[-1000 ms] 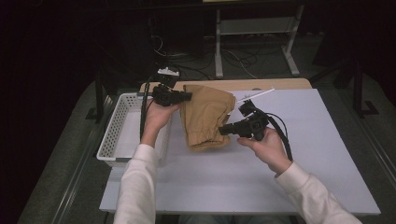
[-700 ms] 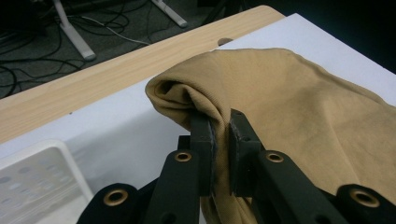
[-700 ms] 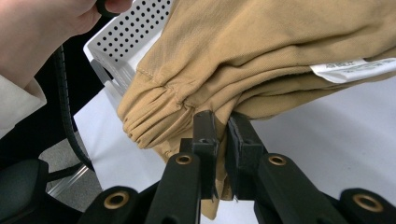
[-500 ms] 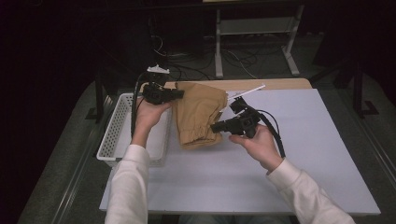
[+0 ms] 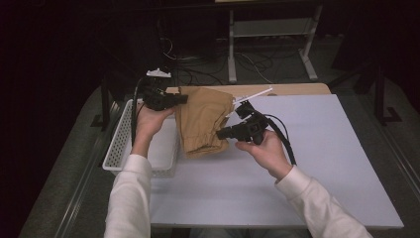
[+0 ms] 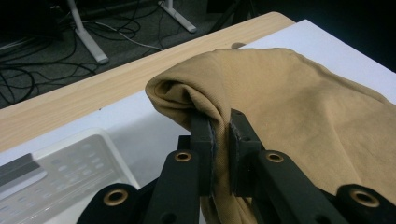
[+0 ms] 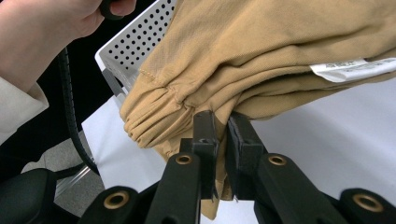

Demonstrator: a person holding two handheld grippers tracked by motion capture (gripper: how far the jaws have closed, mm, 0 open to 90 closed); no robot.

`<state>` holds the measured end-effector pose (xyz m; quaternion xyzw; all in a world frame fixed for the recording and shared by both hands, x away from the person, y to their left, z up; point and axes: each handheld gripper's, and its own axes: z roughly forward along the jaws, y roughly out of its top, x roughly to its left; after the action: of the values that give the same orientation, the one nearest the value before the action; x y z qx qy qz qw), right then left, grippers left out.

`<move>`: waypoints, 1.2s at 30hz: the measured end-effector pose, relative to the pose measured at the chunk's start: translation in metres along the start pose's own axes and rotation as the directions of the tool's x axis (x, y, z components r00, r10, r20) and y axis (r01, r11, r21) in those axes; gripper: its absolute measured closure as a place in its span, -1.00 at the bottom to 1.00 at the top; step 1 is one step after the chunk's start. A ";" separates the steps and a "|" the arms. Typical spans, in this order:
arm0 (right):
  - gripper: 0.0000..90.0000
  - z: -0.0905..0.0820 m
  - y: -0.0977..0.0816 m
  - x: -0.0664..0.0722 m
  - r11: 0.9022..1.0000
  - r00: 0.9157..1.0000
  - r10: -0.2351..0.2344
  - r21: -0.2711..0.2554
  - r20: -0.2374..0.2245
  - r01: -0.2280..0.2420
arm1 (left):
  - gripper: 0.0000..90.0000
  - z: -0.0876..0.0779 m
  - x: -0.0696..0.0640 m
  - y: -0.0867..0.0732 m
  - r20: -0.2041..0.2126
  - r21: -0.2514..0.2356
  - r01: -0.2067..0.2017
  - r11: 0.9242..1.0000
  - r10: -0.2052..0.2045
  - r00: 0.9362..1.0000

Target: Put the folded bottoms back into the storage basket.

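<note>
A tan folded garment (image 5: 203,119) with an elastic waistband hangs lifted above the white table (image 5: 317,163), held from both sides. My left gripper (image 5: 179,99) is shut on its upper left edge; in the left gripper view the cloth (image 6: 289,102) bunches between the jaws of the left gripper (image 6: 220,122). My right gripper (image 5: 222,133) is shut on the garment's lower right edge. In the right gripper view the gathered waistband (image 7: 154,116) and a white label (image 7: 355,67) lie just past the right gripper (image 7: 219,122).
A white perforated basket (image 5: 121,144) sits at the table's left edge, under the left hand. A white stick-like object (image 5: 255,94) lies behind the garment. A wooden board (image 5: 292,89) runs along the table's far edge. Cables and a stand are on the floor beyond.
Both grippers have carried the garment a little to the left and toward the far side. The left hand has risen over the basket's far end.
</note>
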<state>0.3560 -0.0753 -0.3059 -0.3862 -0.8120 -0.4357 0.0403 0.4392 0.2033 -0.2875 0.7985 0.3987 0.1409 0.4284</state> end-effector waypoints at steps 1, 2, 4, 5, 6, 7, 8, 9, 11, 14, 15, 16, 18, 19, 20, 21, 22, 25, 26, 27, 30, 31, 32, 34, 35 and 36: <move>0.80 0.001 0.001 0.001 1.000 1.000 0.000 0.000 -0.001 0.000 | 0.85 -0.001 0.001 0.000 -0.001 -0.003 0.001 1.000 -0.001 1.000; 0.80 0.002 0.002 0.001 1.000 1.000 -0.005 -0.001 -0.001 0.005 | 0.85 -0.003 0.002 -0.001 -0.004 -0.003 0.003 1.000 -0.003 1.000; 0.80 0.004 0.004 0.003 1.000 1.000 -0.004 -0.001 -0.004 0.004 | 0.85 -0.005 0.005 -0.001 -0.006 -0.007 0.005 1.000 -0.005 1.000; 0.80 0.006 0.005 0.004 1.000 1.000 -0.008 -0.002 -0.005 0.008 | 0.85 -0.007 0.006 -0.002 -0.007 -0.010 0.006 1.000 -0.006 1.000; 0.80 0.007 0.006 0.005 1.000 1.000 -0.007 -0.001 -0.006 0.007 | 0.85 -0.009 0.008 -0.002 -0.009 -0.014 0.009 1.000 -0.009 1.000; 0.80 0.008 0.007 0.006 1.000 1.000 -0.008 -0.002 -0.008 0.008 | 0.85 -0.011 0.010 -0.003 -0.013 -0.018 0.009 1.000 -0.009 1.000; 0.80 0.010 0.009 0.008 1.000 1.000 -0.010 -0.005 -0.010 0.010 | 0.85 -0.013 0.011 -0.003 -0.013 -0.019 0.011 1.000 -0.011 1.000; 0.80 0.012 0.010 0.009 1.000 1.000 -0.010 -0.003 -0.012 0.010 | 0.85 -0.015 0.013 -0.004 -0.013 -0.020 0.013 1.000 -0.013 1.000; 0.80 0.015 0.012 0.011 1.000 1.000 -0.016 -0.004 -0.013 0.016 | 0.85 -0.018 0.016 -0.006 -0.017 -0.027 0.017 0.999 -0.018 1.000; 0.80 0.019 0.016 0.015 1.000 1.000 -0.022 0.003 -0.017 0.022 | 0.85 -0.023 0.022 -0.009 -0.021 -0.033 0.026 0.999 -0.027 0.999; 0.80 0.021 0.017 0.017 1.000 1.000 -0.024 0.003 -0.019 0.024 | 0.85 -0.024 0.023 -0.010 -0.022 -0.036 0.029 0.999 -0.030 0.999; 0.80 0.022 0.018 0.018 1.000 0.999 -0.027 0.003 -0.019 0.027 | 0.85 -0.026 0.025 -0.011 -0.024 -0.037 0.034 0.999 -0.035 0.999; 0.80 0.025 0.022 0.022 0.999 0.999 -0.034 0.004 -0.022 0.034 | 0.85 -0.029 0.029 -0.013 -0.025 -0.042 0.039 0.998 -0.040 0.999; 0.80 0.027 0.023 0.023 0.999 0.999 -0.035 0.003 -0.021 0.035 | 0.85 -0.030 0.031 -0.014 -0.026 -0.045 0.042 0.998 -0.043 0.999; 0.80 0.028 0.024 0.024 0.999 0.999 -0.034 0.004 -0.021 0.034 | 0.85 -0.032 0.033 -0.015 -0.026 -0.048 0.045 0.998 -0.047 0.999; 0.80 0.030 0.025 0.025 0.999 0.999 -0.036 0.005 -0.021 0.036 | 0.85 -0.033 0.035 -0.015 -0.027 -0.053 0.049 0.997 -0.051 0.998; 0.80 0.032 0.026 0.026 0.999 0.999 -0.040 0.004 -0.020 0.040 | 0.85 -0.034 0.037 -0.015 -0.027 -0.052 0.050 0.997 -0.052 0.998; 0.80 0.036 0.030 0.028 0.999 0.999 -0.038 0.003 -0.025 0.038 | 0.85 -0.038 0.041 -0.016 -0.033 -0.054 0.052 0.997 -0.054 0.998; 0.80 0.037 0.031 0.029 0.999 0.999 -0.038 0.002 -0.027 0.038 | 0.85 -0.039 0.042 -0.016 -0.034 -0.056 0.054 0.997 -0.056 0.998; 0.80 0.038 0.032 0.030 0.999 0.999 -0.040 0.002 -0.028 0.040 | 0.85 -0.041 0.044 -0.016 -0.034 -0.057 0.054 0.997 -0.056 0.998; 0.80 0.043 0.037 0.033 0.999 0.999 -0.042 -0.002 -0.031 0.041 | 0.85 -0.044 0.049 -0.016 -0.039 -0.058 0.056 0.997 -0.058 0.998; 0.80 0.043 0.037 0.033 0.999 0.999 -0.042 -0.002 -0.031 0.041 | 0.85 -0.045 0.050 -0.016 -0.040 -0.061 0.057 0.996 -0.060 0.997; 0.80 0.044 0.038 0.034 0.999 0.999 -0.040 -0.003 -0.033 0.040 | 0.85 -0.046 0.052 -0.016 -0.041 -0.062 0.056 0.996 -0.059 0.997; 0.80 0.047 0.040 0.035 0.999 0.998 -0.044 -0.006 -0.033 0.044 | 0.85 -0.048 0.055 -0.016 -0.039 -0.064 0.055 0.996 -0.057 0.998; 0.80 0.048 0.041 0.036 0.999 0.999 -0.041 -0.005 -0.031 0.041 | 0.85 -0.050 0.057 -0.016 -0.038 -0.066 0.056 0.996 -0.059 0.998; 0.80 0.050 0.042 0.036 0.999 0.999 -0.043 -0.007 -0.029 0.043 | 0.85 -0.051 0.059 -0.017 -0.037 -0.069 0.057 0.996 -0.060 0.998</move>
<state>0.3716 -0.0035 -0.2939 -0.3623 -0.8181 -0.4447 0.0414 0.4397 0.2821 -0.2774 0.7686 0.4251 0.1572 0.4515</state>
